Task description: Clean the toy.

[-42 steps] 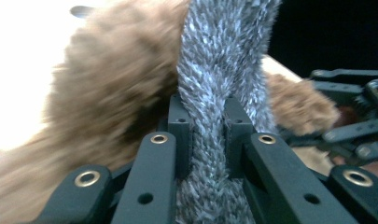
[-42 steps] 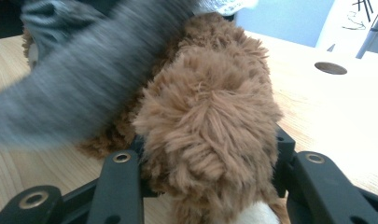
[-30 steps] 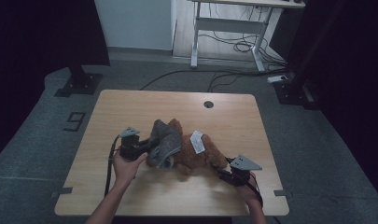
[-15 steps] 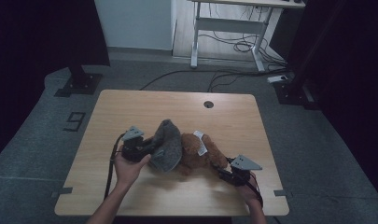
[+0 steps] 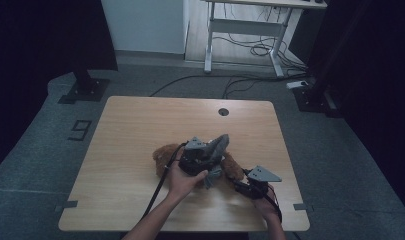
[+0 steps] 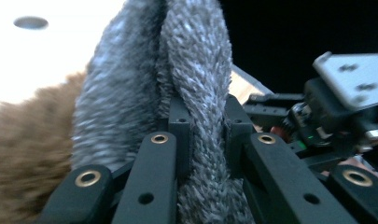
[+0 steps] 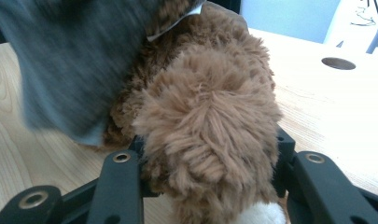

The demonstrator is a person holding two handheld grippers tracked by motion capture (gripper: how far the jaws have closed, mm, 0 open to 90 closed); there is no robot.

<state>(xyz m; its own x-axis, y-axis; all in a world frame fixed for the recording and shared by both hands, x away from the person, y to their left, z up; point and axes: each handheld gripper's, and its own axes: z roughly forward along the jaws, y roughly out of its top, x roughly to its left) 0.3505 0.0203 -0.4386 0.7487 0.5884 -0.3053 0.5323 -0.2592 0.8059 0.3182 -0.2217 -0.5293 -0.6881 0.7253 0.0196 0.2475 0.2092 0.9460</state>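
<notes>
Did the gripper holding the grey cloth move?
Yes. The left gripper with the grey cloth moved rightward, toward the right gripper, judged against the table hole.

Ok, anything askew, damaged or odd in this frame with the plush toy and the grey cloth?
Nothing looks damaged or spilled. The left gripper pinches a fold of the grey cloth, bunched over the brown plush toy, which the right gripper clamps. The table shows nothing odd.

Dim high view with black edges; gripper views brighter, blurred close up, tabletop glare overexposed.
</notes>
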